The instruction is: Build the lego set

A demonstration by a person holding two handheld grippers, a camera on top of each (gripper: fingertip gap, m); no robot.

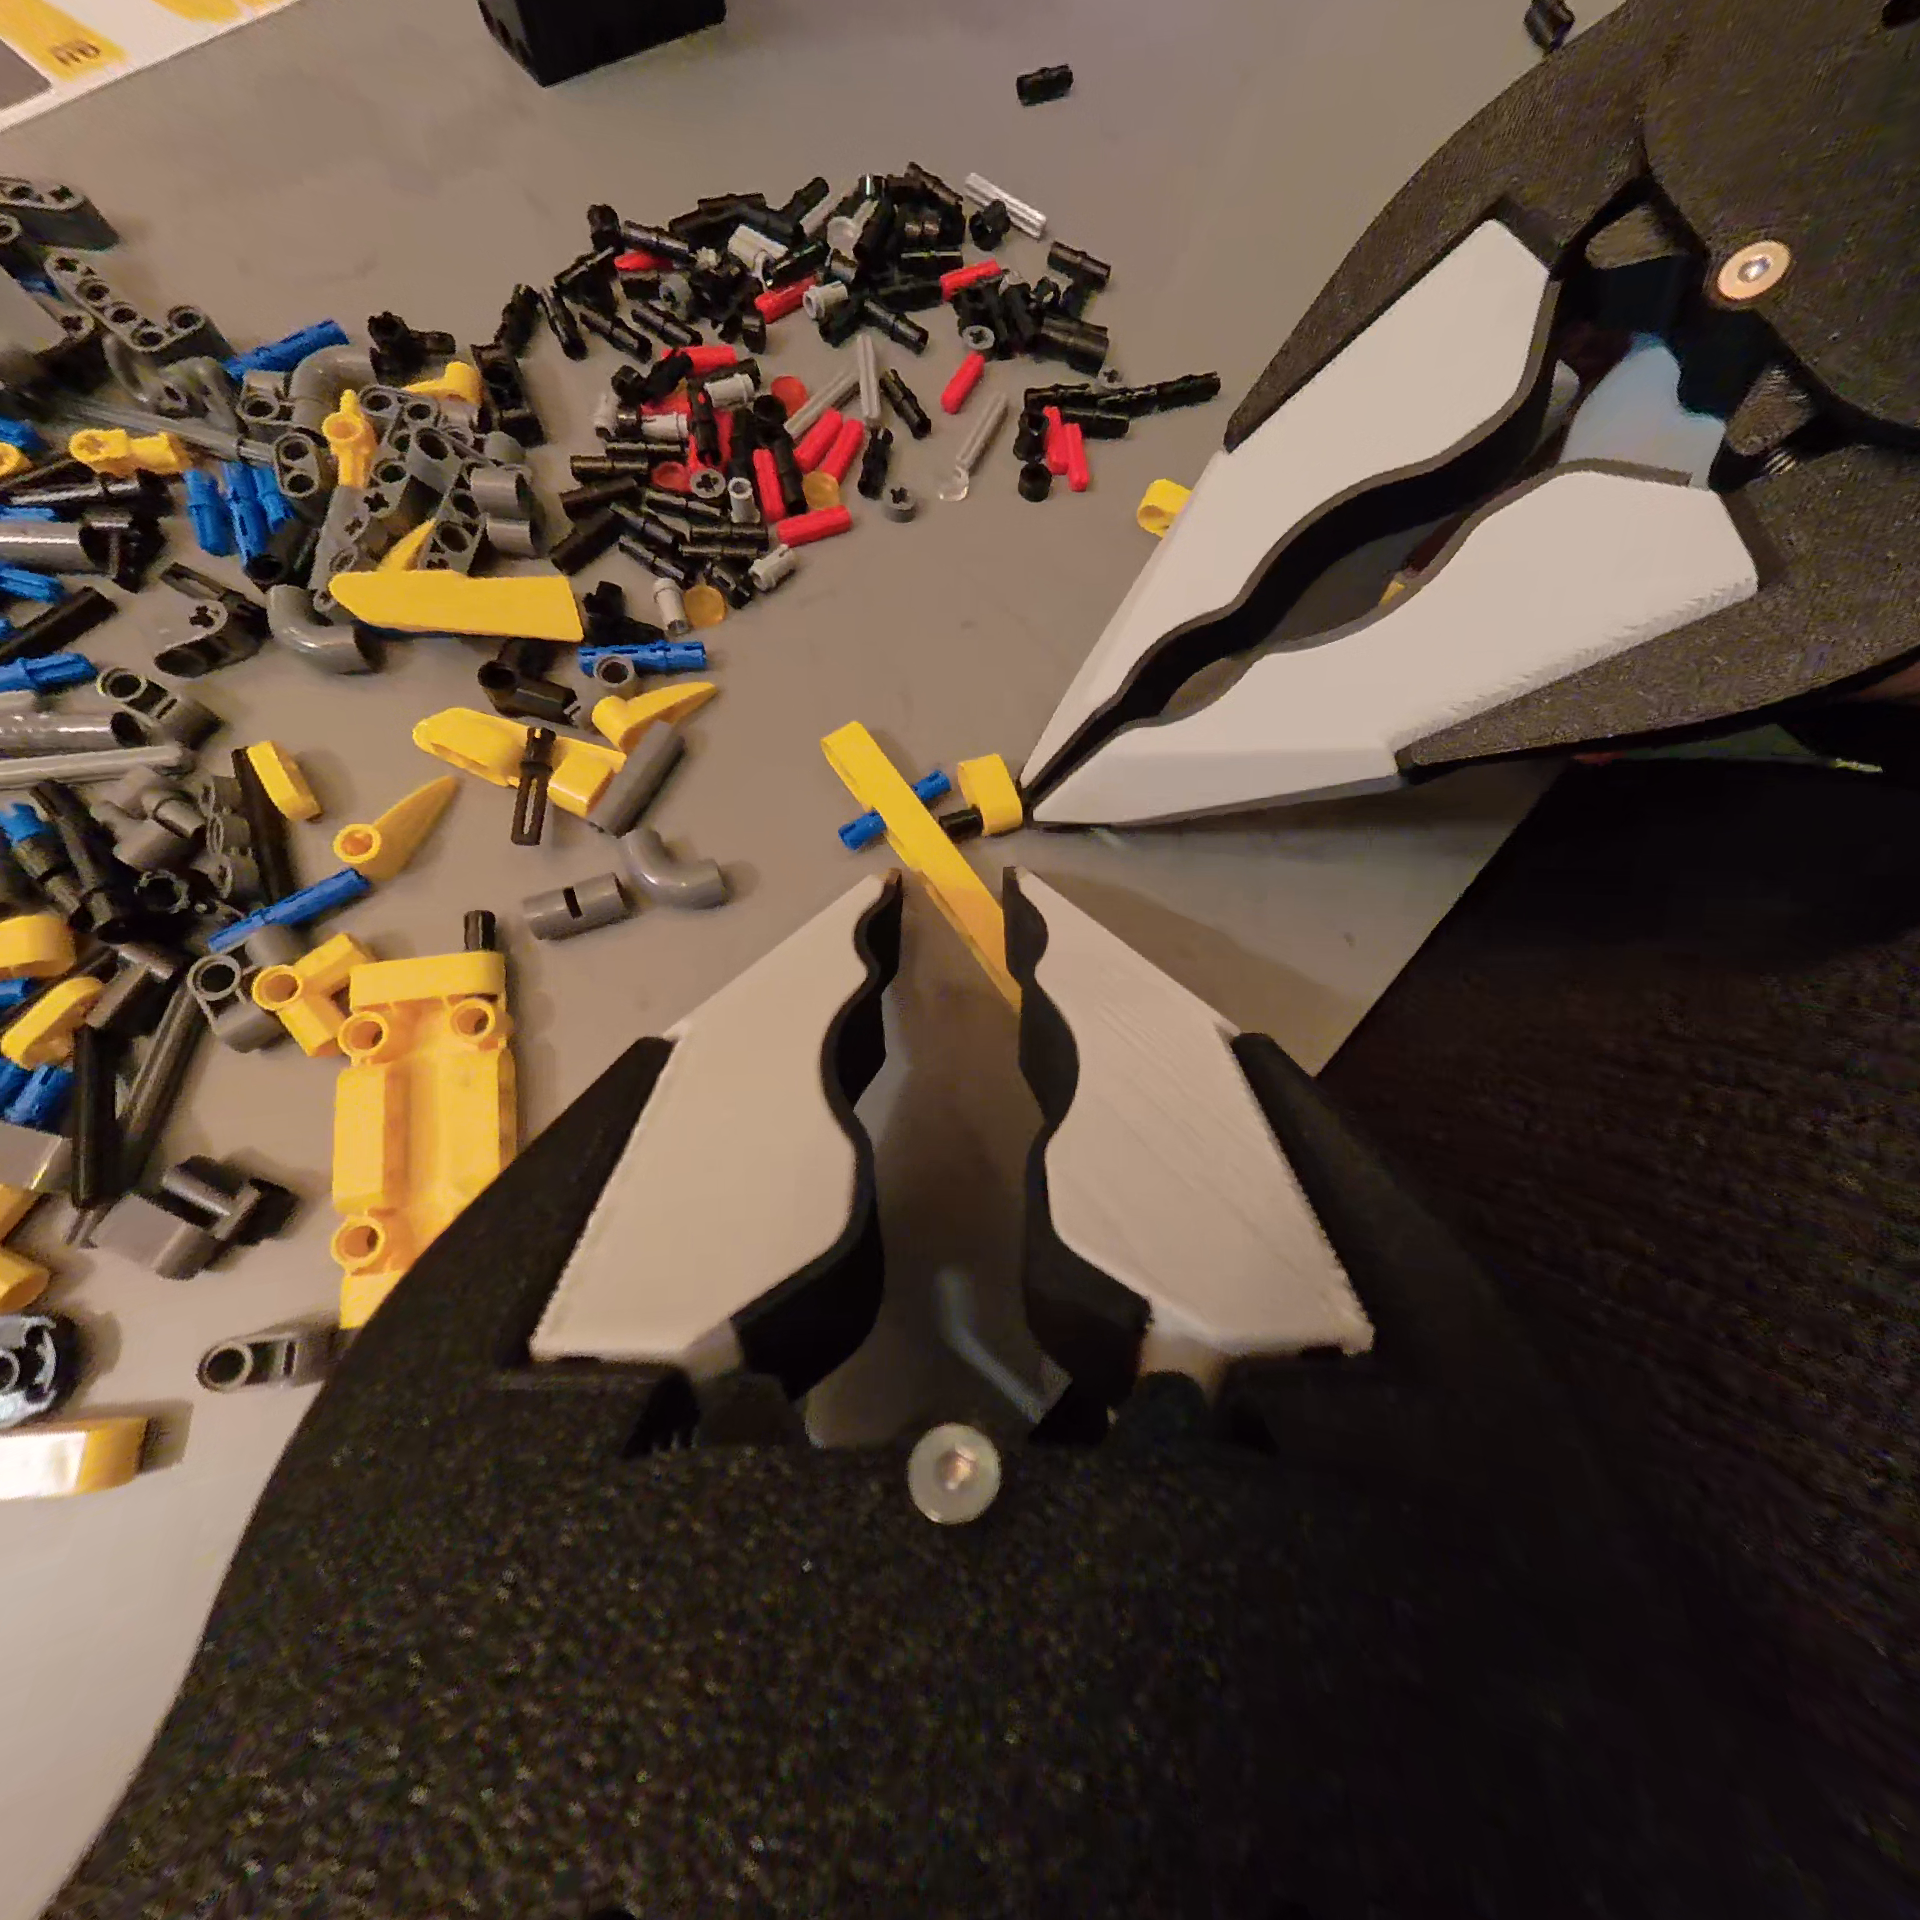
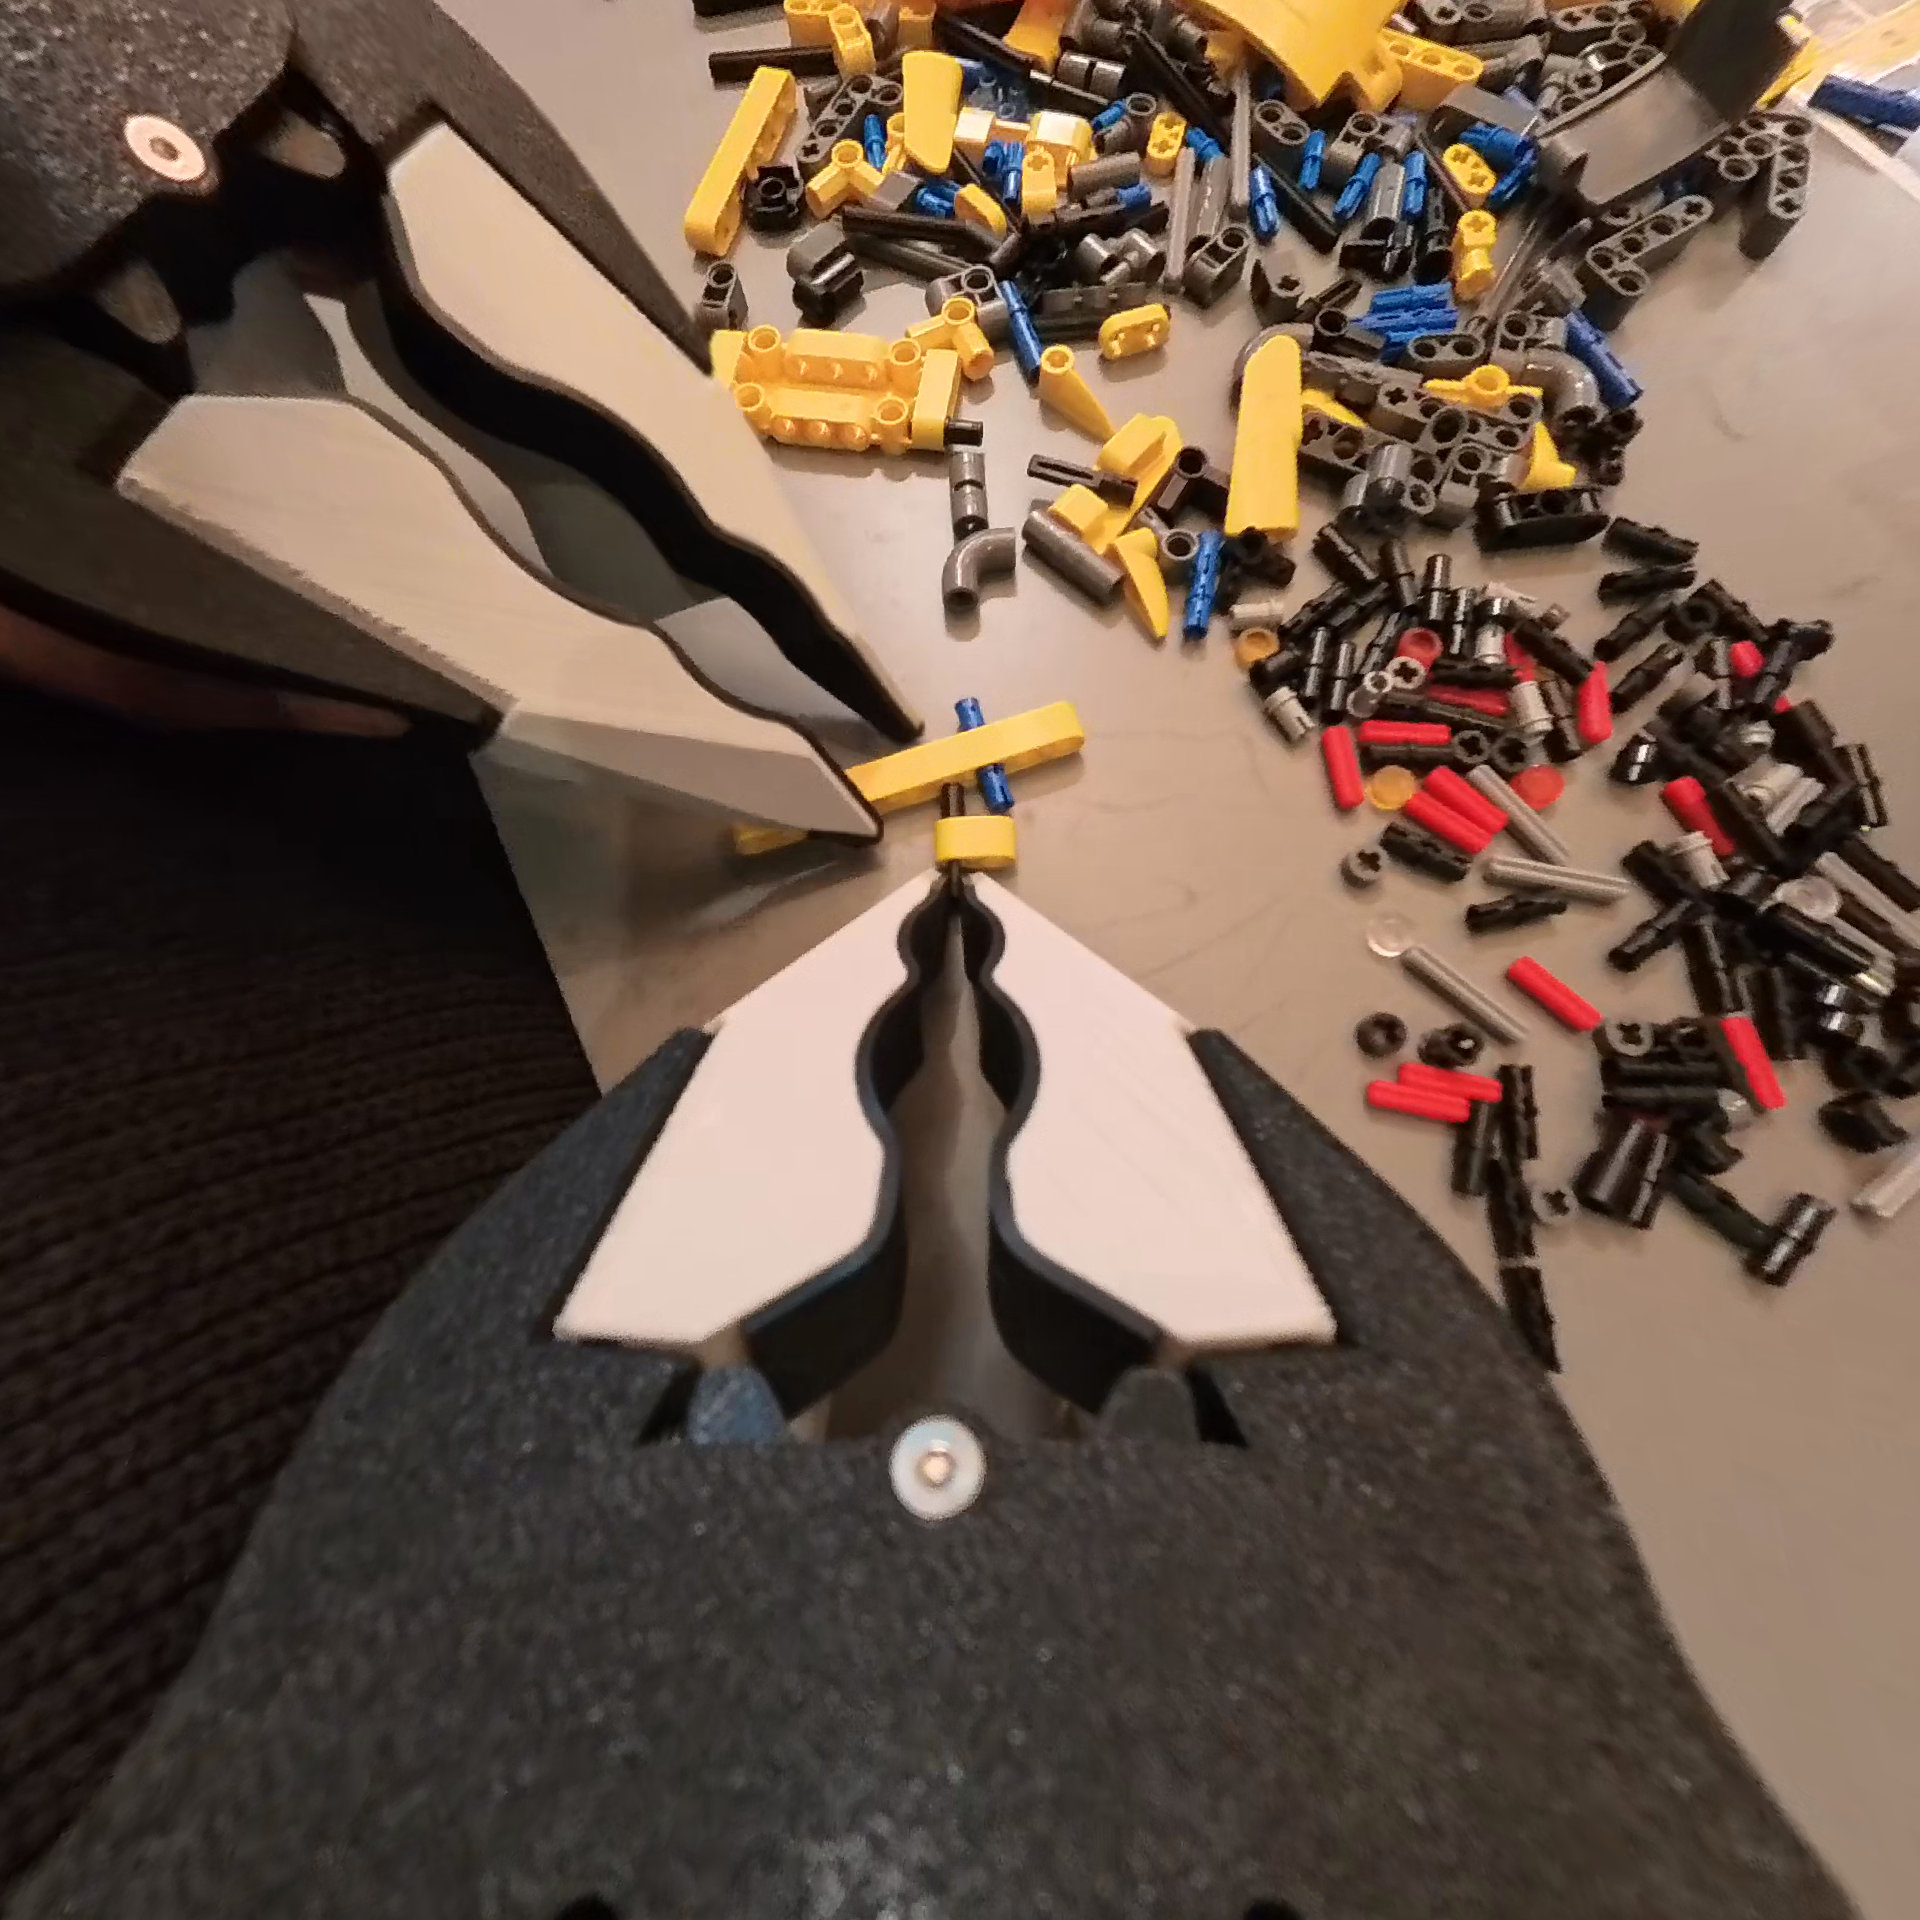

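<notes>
The thin yellow beam sits at the centre of both views, raised just above the grey bench near its front edge. A blue pin runs through it crosswise. A black pin joins the beam to a short yellow connector.

Left gripper: fingers narrowed on the near end of the yellow beam, which runs down between them; it appears pressed against the right-hand finger, and contact on the other side is not clear in the left wrist view. In the right wrist view the same fingers taper onto the beam's end.

Right gripper: fingers drawn nearly together, tips at the near side of the short yellow connector, apparently pinching a dark stub there. Whether they grip the stub or only touch it cannot be told for sure.

Judgement on handling: with two tip grips this close, the pieces look easy to twist. Keeping the black pin in line with its hole and the beam level would likely prevent it skewing or slipping from the tips.

Around this: a yellow block assembly lies left of the left gripper. Farther out is a heap of black and red pins, and beside it a mixed heap of grey, blue and yellow parts. A black box stands at the far edge.
</notes>
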